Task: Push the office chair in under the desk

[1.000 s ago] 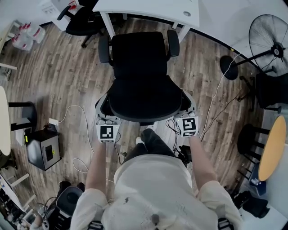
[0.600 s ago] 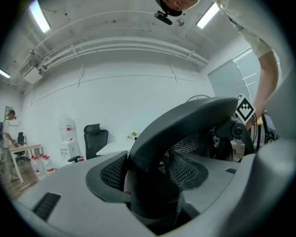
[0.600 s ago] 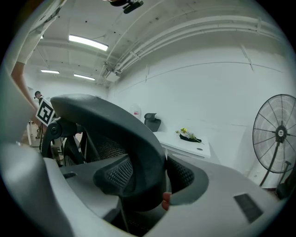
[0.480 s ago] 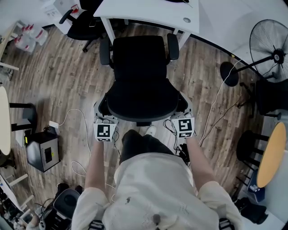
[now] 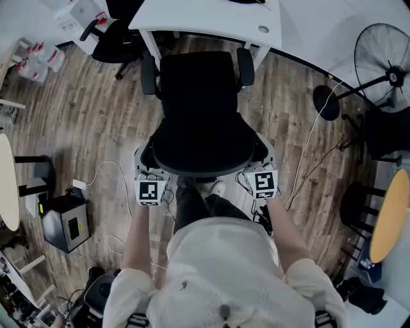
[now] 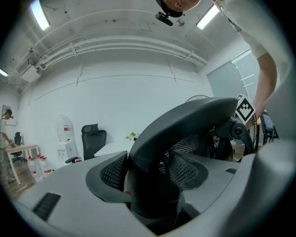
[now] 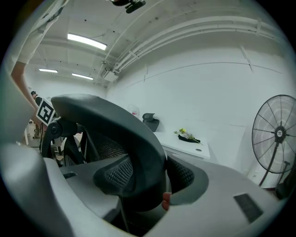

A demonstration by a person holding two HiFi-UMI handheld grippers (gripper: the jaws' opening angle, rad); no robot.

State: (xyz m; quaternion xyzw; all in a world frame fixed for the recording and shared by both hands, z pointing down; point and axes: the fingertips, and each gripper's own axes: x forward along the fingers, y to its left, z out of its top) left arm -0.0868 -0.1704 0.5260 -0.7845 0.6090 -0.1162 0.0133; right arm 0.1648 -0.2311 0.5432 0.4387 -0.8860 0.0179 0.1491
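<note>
L hand-held gripper (image 5: pixel 146 165) & R hand-held gripper (image 5: pixel 262 157) — arms fwd, clamped on chair (image 5: pixel 202 138).

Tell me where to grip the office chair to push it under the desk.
On the office chair, take the backrest frame from behind, one side each, as the left gripper and right gripper hold it: that rim fits between jaws, and the seat faces the desk.

Right gripper (image 7: pixel 149 181) jaws tight on the dark back rim of the office chair (image 7: pixel 121 124); white desk (image 7: pixel 187 144), fan (image 7: pixel 276 135) beyond.
</note>
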